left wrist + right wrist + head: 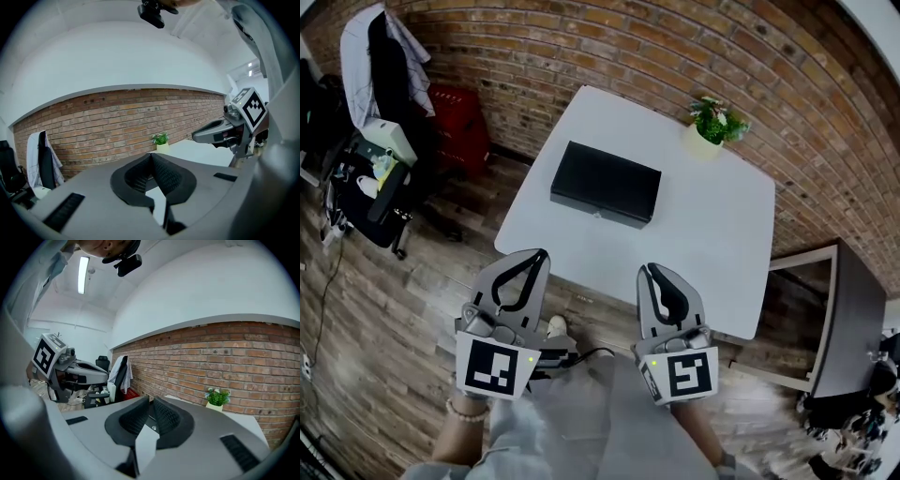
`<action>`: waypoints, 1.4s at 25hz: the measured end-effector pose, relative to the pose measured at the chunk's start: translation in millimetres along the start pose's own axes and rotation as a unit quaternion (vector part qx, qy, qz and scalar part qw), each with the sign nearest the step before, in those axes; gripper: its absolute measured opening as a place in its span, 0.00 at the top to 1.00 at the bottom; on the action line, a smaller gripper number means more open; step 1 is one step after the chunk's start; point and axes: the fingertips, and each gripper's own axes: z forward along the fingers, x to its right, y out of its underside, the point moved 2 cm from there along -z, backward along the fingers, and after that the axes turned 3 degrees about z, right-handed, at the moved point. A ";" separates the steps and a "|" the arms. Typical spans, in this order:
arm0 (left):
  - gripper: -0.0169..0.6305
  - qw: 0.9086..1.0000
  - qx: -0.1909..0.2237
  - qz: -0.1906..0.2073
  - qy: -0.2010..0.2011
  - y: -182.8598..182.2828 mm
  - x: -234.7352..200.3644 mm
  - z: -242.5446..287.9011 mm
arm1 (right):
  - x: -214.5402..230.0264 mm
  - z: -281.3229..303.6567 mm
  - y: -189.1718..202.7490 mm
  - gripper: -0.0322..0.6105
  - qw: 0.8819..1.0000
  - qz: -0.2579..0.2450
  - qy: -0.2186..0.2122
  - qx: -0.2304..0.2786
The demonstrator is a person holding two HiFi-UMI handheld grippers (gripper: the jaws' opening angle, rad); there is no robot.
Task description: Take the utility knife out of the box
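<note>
**Both grippers empty, box still shut on the table**

Far left: office chair [370,211] with a white coat [366,47] slung over the back, red container [459,127] right beside it against the brick wall [609,47].

Next over, left gripper [539,255] held low above the wood floor [412,309], tips just reaching the near edge of the white table [712,244]. Jaws pinched fully together, nothing in them.

Then the black box [606,184], flat on the left-rear part of the table, lid down, well ahead of both grippers and touched by neither. No telling about the utility knife, hidden with the lid shut.

Right gripper [649,270] alongside the left, also at the near table edge. Jaws pretty much together with only a thin slit, empty too.

Further right, small potted plant [712,122] in a pale pot at the far table corner, well apart from the box. Far right, dark side table [848,309] just beside the white one.
</note>
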 end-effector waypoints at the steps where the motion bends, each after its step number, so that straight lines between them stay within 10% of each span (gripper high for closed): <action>1: 0.95 1.000 -0.003 0.001 0.005 2.5 -2.4 2.9 | -0.2 3.3 0.2 0.86 1.000 0.001 0.003 -0.002; 35: 0.95 0.996 -0.064 -0.041 0.036 51.5 -0.7 113.2 | 56.1 67.3 32.6 0.86 0.999 0.027 -0.008 -0.045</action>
